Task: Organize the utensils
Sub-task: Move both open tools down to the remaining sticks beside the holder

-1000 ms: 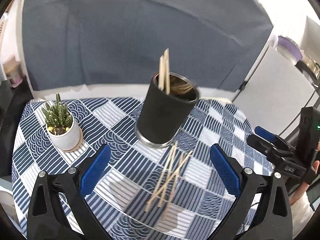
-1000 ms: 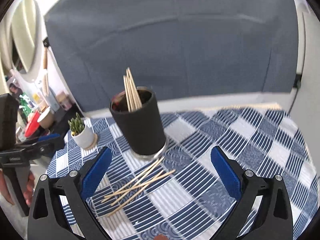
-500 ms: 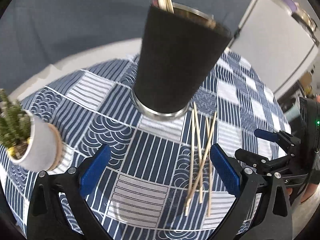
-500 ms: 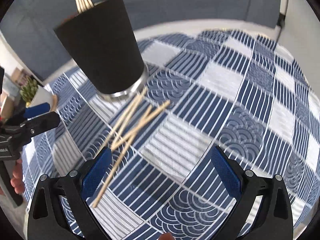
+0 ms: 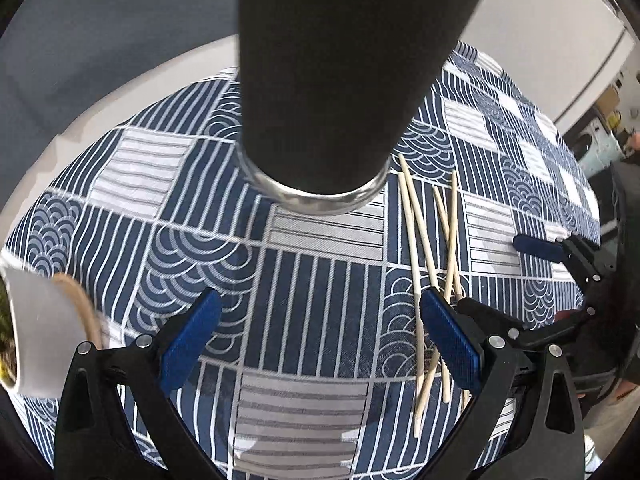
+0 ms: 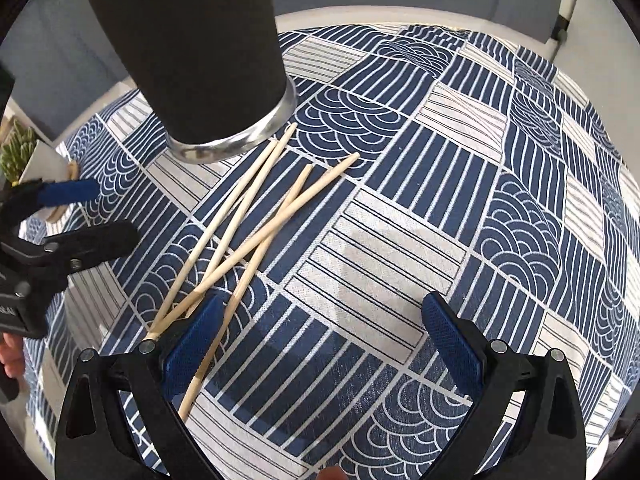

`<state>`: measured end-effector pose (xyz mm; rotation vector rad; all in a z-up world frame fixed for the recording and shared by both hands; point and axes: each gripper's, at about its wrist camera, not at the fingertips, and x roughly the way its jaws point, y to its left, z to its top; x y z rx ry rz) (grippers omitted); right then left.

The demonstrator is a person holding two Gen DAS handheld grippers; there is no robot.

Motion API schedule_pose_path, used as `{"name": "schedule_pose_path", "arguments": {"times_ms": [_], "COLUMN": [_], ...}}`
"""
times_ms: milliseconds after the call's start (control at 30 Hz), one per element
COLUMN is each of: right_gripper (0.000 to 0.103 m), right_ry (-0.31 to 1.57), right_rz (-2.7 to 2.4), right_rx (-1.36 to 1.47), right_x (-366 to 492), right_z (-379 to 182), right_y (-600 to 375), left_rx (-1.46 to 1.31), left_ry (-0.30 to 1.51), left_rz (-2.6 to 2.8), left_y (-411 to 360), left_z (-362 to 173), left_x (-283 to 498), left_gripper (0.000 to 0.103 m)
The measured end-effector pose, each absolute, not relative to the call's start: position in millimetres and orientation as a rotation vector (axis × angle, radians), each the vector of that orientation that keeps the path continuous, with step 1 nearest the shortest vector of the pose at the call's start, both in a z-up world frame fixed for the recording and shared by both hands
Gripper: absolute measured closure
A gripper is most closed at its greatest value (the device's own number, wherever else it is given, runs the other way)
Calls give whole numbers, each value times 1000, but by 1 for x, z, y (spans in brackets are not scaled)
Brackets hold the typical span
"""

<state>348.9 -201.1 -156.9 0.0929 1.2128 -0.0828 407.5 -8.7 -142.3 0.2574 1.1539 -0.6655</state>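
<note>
Lying loose on the blue-and-white patterned tablecloth [image 6: 400, 216], four wooden chopsticks [image 6: 256, 216] cross one another in the left centre of the right wrist frame, their far tips just beside the metal base of the black holder cup [image 6: 192, 44] that fills the upper left; in the left wrist frame the same chopsticks [image 5: 430, 264] run down the right of centre, and the cup [image 5: 332, 72] takes up the top middle; the left gripper [image 5: 320, 342] is released, jaws spread wide with nothing between them, low over the cloth, its right-hand finger partly covering the near ends of the sticks; the right gripper [image 6: 320, 344] is likewise released and holds nothing, its left-hand finger overlapping the sticks' near ends; a small white plant pot [image 5: 36, 336] on a cork coaster sits at the lower left edge of the left wrist frame, and shows small at the far left in the right wrist frame
</note>
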Motion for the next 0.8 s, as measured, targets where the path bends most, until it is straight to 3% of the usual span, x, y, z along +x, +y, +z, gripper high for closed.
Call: {"name": "schedule_pose_path", "arguments": {"times_ms": [800], "right_gripper": [8], "right_ry": [1222], "right_rz": [-78], "right_rx": [53], "right_x": [318], "right_z": [-157], "right_y": [-232], "left_rx": [434], "left_ry": [1213], "left_rz": [-680], "left_y": [-59], "left_z": [-161], "left_x": [404], "left_gripper": [6]}}
